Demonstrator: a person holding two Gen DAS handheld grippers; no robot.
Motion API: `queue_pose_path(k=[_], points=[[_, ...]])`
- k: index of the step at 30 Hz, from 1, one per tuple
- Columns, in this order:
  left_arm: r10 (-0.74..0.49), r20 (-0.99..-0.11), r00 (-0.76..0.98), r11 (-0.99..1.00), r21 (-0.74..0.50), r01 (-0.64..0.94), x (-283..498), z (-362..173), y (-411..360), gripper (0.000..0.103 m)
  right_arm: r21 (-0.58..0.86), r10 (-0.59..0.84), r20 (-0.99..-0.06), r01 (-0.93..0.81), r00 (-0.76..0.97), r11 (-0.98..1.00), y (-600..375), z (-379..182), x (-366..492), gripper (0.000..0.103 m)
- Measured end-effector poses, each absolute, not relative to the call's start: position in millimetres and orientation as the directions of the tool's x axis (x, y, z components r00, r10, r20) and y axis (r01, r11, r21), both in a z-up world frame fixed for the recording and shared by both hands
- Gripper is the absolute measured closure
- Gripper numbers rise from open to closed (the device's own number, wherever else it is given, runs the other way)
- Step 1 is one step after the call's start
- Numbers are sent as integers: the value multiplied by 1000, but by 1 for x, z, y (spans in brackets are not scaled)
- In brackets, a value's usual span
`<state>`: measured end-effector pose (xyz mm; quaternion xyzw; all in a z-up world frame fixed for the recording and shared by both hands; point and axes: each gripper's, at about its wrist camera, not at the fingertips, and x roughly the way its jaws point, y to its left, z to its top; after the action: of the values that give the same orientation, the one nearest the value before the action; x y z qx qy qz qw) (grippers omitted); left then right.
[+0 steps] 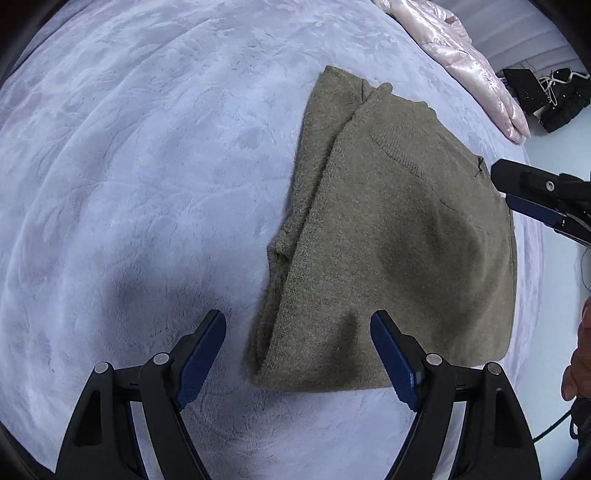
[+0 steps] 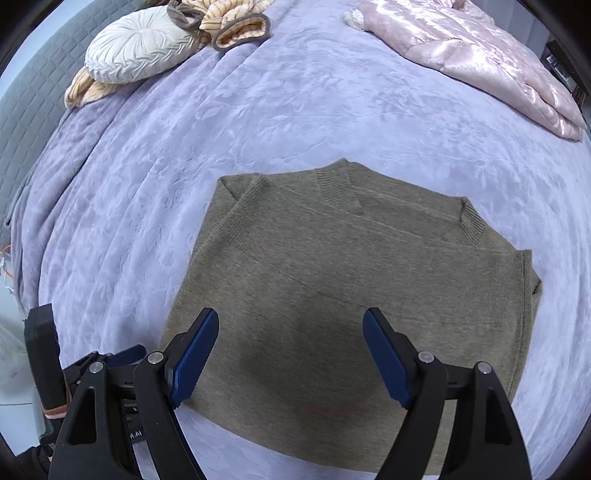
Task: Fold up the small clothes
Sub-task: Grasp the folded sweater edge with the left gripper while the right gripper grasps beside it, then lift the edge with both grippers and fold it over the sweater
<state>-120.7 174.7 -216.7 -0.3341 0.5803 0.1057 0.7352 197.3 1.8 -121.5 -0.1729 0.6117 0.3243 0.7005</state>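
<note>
An olive-green knit sweater (image 1: 399,236) lies folded on a lavender bedspread (image 1: 147,166); it also shows in the right wrist view (image 2: 351,295), with its ribbed neck away from me. My left gripper (image 1: 298,354) is open and empty, hovering over the sweater's near left corner. My right gripper (image 2: 290,354) is open and empty above the sweater's near edge. The right gripper also shows at the sweater's right side in the left wrist view (image 1: 506,188). The left gripper shows at the lower left of the right wrist view (image 2: 122,354).
A pink quilted jacket (image 2: 480,55) lies at the far right of the bed. A round white cushion (image 2: 140,44) and a striped cream garment (image 2: 236,22) lie at the far left. Dark items (image 1: 546,96) sit beyond the bed's edge.
</note>
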Motion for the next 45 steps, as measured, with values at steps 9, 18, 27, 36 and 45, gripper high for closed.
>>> queue_pose_path(k=[9,18,27,36,45], points=[[-347,-874,340,722,-480,-498,-110,-237,188,22,127,158,-987,-655,-12,745,60,-153,194,20],[-419,-848,324,735,-527,-428,-103,-247,190,14,104,97,-994,-595,-43,797,112,-190,212,20],[-505,-782,365,683,-621,-386,-108,-253,193,2,-53,-78,-997,-628,-12,777,159,-233,208,11],[-439,-833,337,731,-549,-406,-104,-242,182,54,-108,-86,-994,-686,66,720,155,-229,210,72],[-285,-907,309,853,-387,-350,-92,-194,138,81,67,95,-995,-645,9,762,117,-196,224,81]])
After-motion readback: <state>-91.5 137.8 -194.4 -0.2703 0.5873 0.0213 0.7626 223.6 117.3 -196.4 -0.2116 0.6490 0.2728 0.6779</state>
